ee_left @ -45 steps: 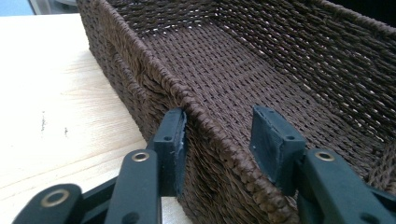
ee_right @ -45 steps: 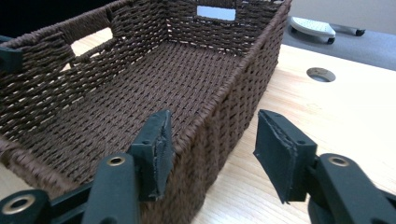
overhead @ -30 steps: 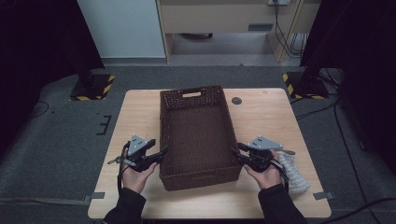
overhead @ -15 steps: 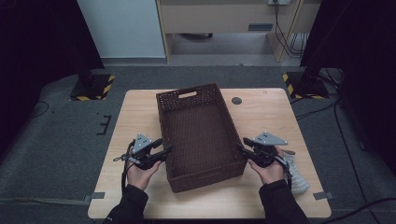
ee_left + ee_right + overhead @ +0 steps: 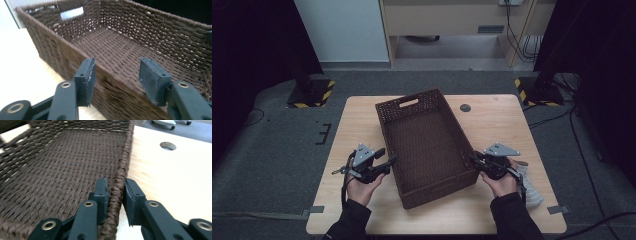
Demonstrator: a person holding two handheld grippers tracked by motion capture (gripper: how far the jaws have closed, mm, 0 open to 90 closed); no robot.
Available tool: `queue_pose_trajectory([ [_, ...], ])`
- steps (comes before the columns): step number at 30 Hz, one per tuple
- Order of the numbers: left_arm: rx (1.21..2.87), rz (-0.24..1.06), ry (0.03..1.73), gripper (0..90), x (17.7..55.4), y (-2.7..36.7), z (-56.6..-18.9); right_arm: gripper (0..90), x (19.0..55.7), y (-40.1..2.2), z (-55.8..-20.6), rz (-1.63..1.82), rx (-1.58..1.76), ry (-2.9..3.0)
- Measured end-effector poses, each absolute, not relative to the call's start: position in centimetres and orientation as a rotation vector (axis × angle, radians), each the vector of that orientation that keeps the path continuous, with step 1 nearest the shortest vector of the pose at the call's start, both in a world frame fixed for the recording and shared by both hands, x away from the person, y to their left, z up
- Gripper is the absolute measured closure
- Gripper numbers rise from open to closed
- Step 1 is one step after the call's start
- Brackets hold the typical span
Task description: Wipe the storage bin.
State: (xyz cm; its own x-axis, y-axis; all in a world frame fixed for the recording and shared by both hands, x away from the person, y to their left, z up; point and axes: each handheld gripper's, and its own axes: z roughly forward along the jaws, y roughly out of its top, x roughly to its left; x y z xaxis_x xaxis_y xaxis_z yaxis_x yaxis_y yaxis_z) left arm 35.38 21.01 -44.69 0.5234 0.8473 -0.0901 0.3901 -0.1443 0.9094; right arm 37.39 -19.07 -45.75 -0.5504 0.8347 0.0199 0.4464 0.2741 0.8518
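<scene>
A dark brown woven basket [image 5: 437, 194] lies askew in the middle of the wooden table [image 5: 502, 130], with nothing in it. My left gripper [image 5: 388, 161] straddles its left wall [image 5: 50, 47]. Its jaws [image 5: 116, 77] have just been opening and stand apart, with the rim between them and the pads off it. My right gripper [image 5: 474, 160] is at the basket's right wall. Its jaws [image 5: 117, 192] have just been closing and now pinch the braided rim [image 5: 125, 152], one pad inside and one outside.
A white crumpled object [image 5: 530, 189] lies on the table beside the right hand. A round cable hole [image 5: 465, 107] sits at the table's far right. Black stands with striped feet [image 5: 312, 95] flank the table on the floor.
The basket has turned, its far end swinging left and its near end right. The right jaws have closed onto the rim. Both hands stay about where they were.
</scene>
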Motion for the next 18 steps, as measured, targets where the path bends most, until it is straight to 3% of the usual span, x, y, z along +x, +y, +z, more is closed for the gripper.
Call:
queue_pose_trajectory([
  [4, 1.771, 0.546, 1.035, 42.6, 35.9, 20.6, -45.1, 76.3, 38.2, -19.7, -45.8, 1.176, 1.171, 2.095],
  [12, 1.776, 0.549, 1.032, 44.5, 35.6, 19.9, -45.4, 68.1, 37.4, -20.6, -44.7, 1.199, 1.186, 2.031],
  [18, 1.769, 0.543, 1.033, 41.8, 35.7, 20.3, -44.9, 76.4, 37.5, -20.7, -45.1, 1.214, 1.217, 2.058],
])
